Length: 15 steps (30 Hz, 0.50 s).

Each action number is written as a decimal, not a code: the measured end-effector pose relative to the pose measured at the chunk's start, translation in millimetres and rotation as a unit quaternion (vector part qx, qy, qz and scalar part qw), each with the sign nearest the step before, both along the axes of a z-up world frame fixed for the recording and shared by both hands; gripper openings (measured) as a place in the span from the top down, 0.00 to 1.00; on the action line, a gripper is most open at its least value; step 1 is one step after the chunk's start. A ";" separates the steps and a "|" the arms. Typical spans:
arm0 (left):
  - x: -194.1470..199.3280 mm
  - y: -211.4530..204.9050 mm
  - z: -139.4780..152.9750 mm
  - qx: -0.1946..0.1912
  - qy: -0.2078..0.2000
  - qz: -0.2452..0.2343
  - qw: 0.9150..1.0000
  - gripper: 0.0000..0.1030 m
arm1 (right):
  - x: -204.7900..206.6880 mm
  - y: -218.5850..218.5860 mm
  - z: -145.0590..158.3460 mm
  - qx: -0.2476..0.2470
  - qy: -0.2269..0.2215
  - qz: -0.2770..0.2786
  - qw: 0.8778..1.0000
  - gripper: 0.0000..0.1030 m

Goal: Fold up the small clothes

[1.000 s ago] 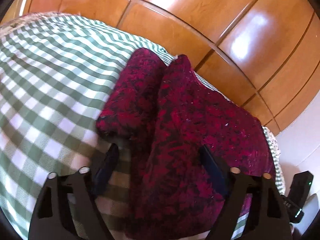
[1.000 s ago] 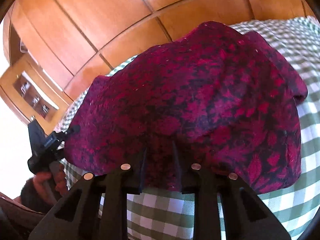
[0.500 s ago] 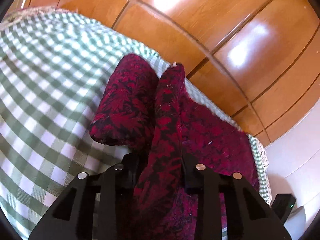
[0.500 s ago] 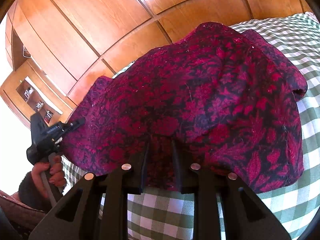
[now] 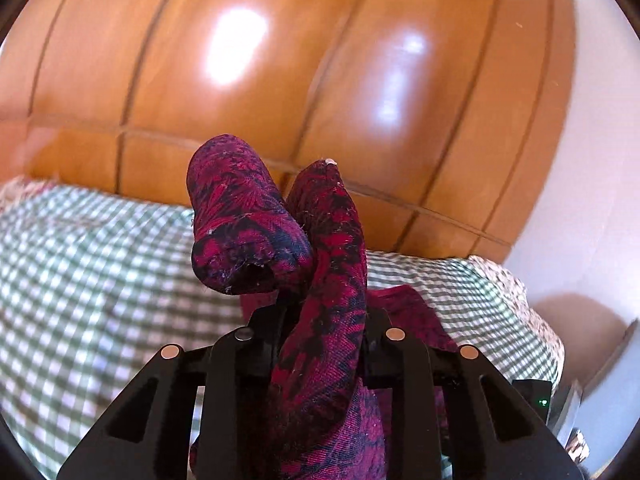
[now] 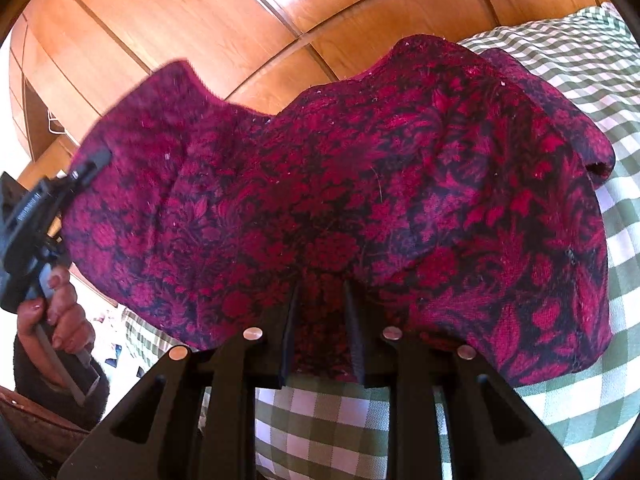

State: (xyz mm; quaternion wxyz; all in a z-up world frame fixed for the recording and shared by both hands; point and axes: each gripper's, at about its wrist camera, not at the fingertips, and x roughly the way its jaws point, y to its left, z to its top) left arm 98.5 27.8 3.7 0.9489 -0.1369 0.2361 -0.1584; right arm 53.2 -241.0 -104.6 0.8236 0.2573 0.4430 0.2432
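Note:
A small red garment with a dark floral pattern (image 6: 340, 200) is held up between both grippers above a green-and-white checked cloth (image 6: 328, 412). My right gripper (image 6: 320, 304) is shut on its near hem. My left gripper (image 5: 320, 320) is shut on a bunched edge of the garment (image 5: 328, 280), and a sleeve tube (image 5: 244, 224) hangs open to its left. In the right wrist view the left gripper (image 6: 86, 168) shows at the garment's far left corner, held by a hand (image 6: 60, 308).
A glossy wooden panelled wall (image 5: 280, 80) stands close behind the checked surface (image 5: 88, 280). A white wall (image 5: 592, 160) lies to the right. A wooden shelf niche (image 6: 44, 128) is at the far left in the right wrist view.
My left gripper closed on the garment's edge and lifted it, so the left side now rises off the checked cloth. The right gripper stayed shut on the hem and barely moved.

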 end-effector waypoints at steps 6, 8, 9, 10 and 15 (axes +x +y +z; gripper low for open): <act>8.5 -41.6 7.3 0.028 -0.013 -0.050 0.998 0.74 | 3.8 -7.0 -1.0 0.021 0.013 -0.001 1.000 0.76; 9.9 -55.0 6.7 0.036 -0.014 -0.060 0.997 0.74 | 4.0 -9.1 -0.2 0.030 0.016 0.001 0.999 0.71; 11.4 -60.3 6.4 0.040 -0.014 -0.065 0.997 0.74 | 5.1 -12.0 0.6 0.037 0.018 0.002 0.999 0.66; 13.5 -66.7 6.0 0.044 -0.014 -0.071 0.996 0.74 | 4.6 -12.0 5.1 0.046 0.017 0.003 0.999 0.59; 12.0 -84.3 4.4 0.056 -0.017 -0.085 0.995 0.74 | 1.5 -28.9 30.6 0.040 -0.030 -0.021 0.999 0.50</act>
